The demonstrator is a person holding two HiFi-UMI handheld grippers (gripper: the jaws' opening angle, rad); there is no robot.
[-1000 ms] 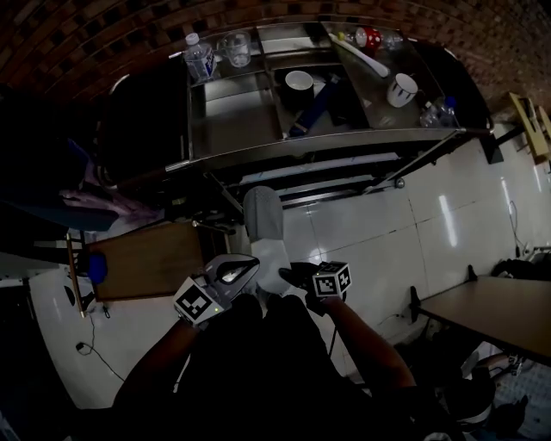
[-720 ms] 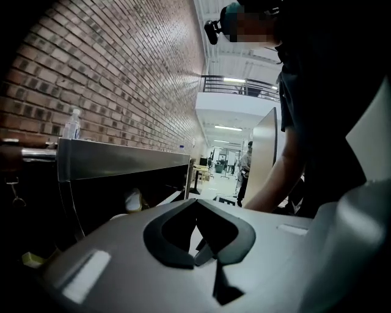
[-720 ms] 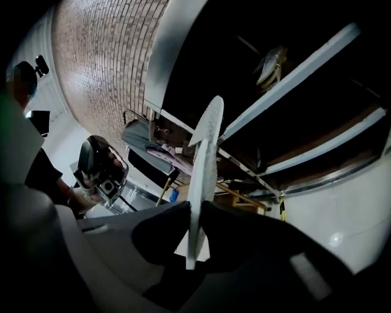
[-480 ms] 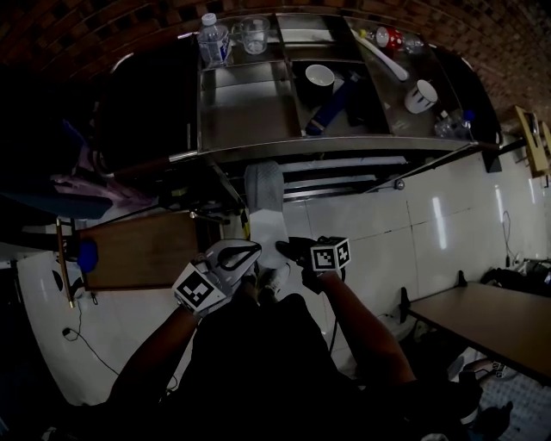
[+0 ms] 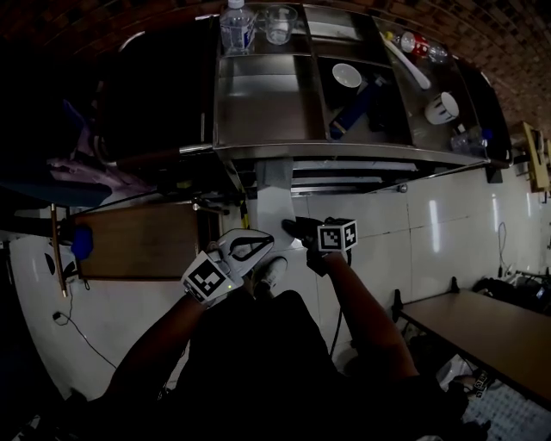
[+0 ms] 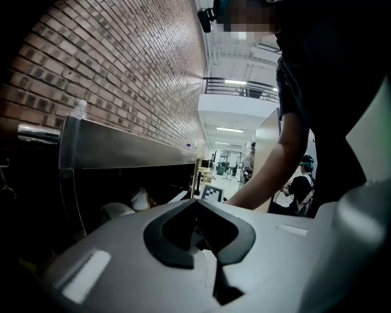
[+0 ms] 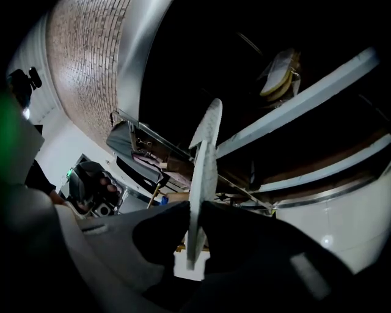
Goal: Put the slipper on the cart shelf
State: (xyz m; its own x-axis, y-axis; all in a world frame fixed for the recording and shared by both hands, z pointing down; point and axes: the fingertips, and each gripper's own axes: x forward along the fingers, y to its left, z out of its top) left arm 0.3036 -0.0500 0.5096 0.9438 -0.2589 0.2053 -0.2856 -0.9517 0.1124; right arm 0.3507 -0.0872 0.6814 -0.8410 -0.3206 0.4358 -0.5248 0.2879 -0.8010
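A pale grey slipper hangs toe-first toward the steel cart, its front end under the cart top's edge. My right gripper is shut on its heel end. In the right gripper view the slipper shows edge-on, pinched between the dark jaws of that gripper, with the cart's lower rails and dark shelf space beyond it. My left gripper is just left of the slipper, its jaws closed together with nothing between them.
On the cart top stand a water bottle, a glass and two white cups. A wooden board lies at the left on the white tiled floor. A table corner is at the right. The person's shoe is below the grippers.
Both grippers and the slipper have moved toward the cart. The slipper's front end, in plain view before, now lies under the cart top's edge.
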